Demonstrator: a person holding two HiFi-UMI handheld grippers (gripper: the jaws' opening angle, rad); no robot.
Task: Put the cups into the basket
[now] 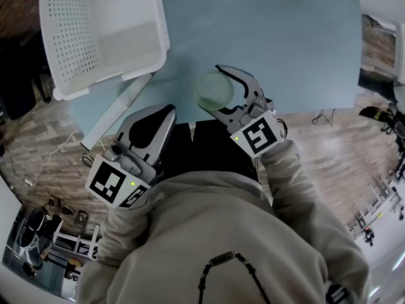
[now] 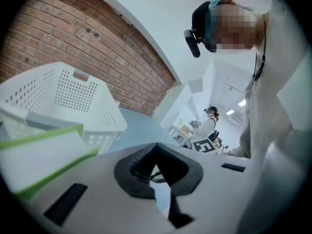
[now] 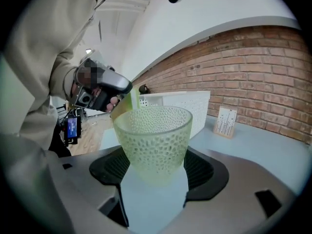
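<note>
1. Cup [image 3: 153,138]: pale green with a dimpled wall; it stands upright, mouth up, long axis vertical; it is between the jaws of the right gripper [image 1: 223,90], which pinch it low on its wall; it looks lifted off the table [image 1: 285,37], though its base is too blurred to be sure.
2. Left gripper [image 2: 156,152]: jaws pressed together, nothing between them; you hold it close to your body, at the table's near edge.
3. Basket [image 1: 69,49]: white, with perforated walls and an open top; it sits at the table's far left end in the head view; no cup shows in the part of it that is in frame.
4. Governing relation: from the right gripper, the basket lies to the left and further from you; the left gripper is the nearer to the basket, but the cup is in the right; expect to carry the cup left and away, across the basket's nearest rim; keep the cup's axis vertical until it is over the opening.
5. Count: cups, one; baskets, one; grippers, two.
</note>
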